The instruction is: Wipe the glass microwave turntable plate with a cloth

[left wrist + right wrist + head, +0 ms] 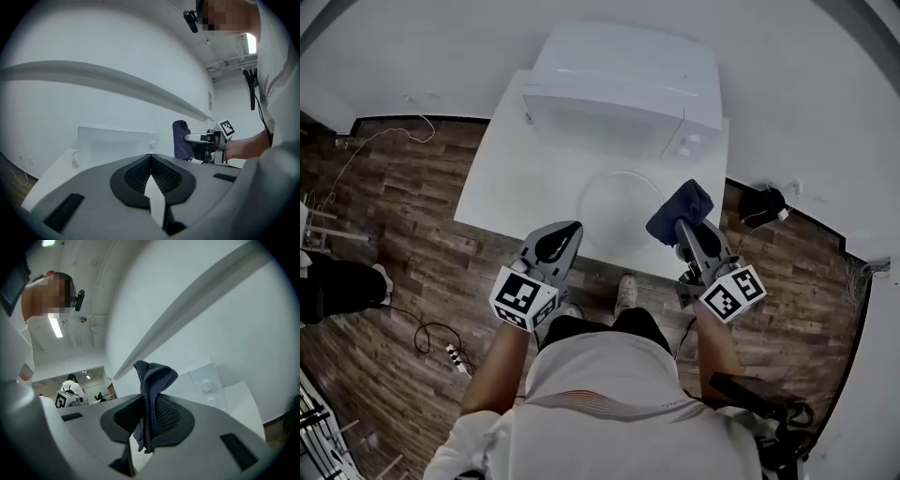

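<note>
— Where's the plate?
— The glass turntable plate (pixel 614 202) lies flat on the white table (pixel 502 178), in front of the microwave (pixel 619 89).
— And your tools?
— My right gripper (pixel 684 228) pinches the dark blue cloth (pixel 680 208) beside the plate's right edge. My left gripper (pixel 560 236) is closed on nothing. Wiping hasn't begun; next, I think, I lower the cloth onto the glass.

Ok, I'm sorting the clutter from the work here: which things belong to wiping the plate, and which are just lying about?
In the job:
plate
cloth
right gripper, shut on the cloth
left gripper, shut and empty
table, under the plate

Lying about:
microwave
power strip
black object at the right
</note>
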Demonstrator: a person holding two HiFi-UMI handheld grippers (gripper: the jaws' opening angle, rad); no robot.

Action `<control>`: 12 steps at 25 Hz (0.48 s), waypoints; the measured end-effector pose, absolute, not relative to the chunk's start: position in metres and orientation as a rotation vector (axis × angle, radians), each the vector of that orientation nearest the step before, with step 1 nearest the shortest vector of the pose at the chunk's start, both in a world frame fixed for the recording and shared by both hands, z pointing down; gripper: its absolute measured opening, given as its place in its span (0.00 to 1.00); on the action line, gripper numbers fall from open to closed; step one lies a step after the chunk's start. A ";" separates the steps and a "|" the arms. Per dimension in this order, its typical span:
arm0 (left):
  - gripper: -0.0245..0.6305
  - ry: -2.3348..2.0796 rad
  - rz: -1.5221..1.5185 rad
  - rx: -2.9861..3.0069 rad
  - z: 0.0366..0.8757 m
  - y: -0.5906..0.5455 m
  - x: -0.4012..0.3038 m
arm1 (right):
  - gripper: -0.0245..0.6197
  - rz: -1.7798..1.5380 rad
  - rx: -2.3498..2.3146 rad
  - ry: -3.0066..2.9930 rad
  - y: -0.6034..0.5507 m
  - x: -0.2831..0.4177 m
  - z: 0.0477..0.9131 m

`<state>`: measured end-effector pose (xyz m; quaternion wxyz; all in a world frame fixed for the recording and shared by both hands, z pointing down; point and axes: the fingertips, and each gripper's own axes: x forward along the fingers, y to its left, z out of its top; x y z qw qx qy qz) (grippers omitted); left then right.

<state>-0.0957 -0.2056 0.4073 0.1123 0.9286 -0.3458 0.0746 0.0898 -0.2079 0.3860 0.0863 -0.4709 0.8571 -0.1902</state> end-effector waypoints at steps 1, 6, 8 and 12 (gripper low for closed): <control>0.05 -1.017 0.203 2.736 0.403 -0.202 -0.105 | 0.13 -0.539 -1.418 2.558 -0.203 0.083 0.381; 0.05 -1.020 0.117 2.779 0.379 -0.185 -0.141 | 0.13 -0.434 -1.451 2.574 -0.179 0.048 0.357; 0.05 -1.005 0.090 2.804 0.371 -0.176 -0.150 | 0.13 -0.395 -1.470 2.574 -0.167 0.038 0.349; 0.05 -0.972 0.048 2.837 0.357 -0.160 -0.164 | 0.13 -0.338 -1.508 2.574 -0.144 0.020 0.336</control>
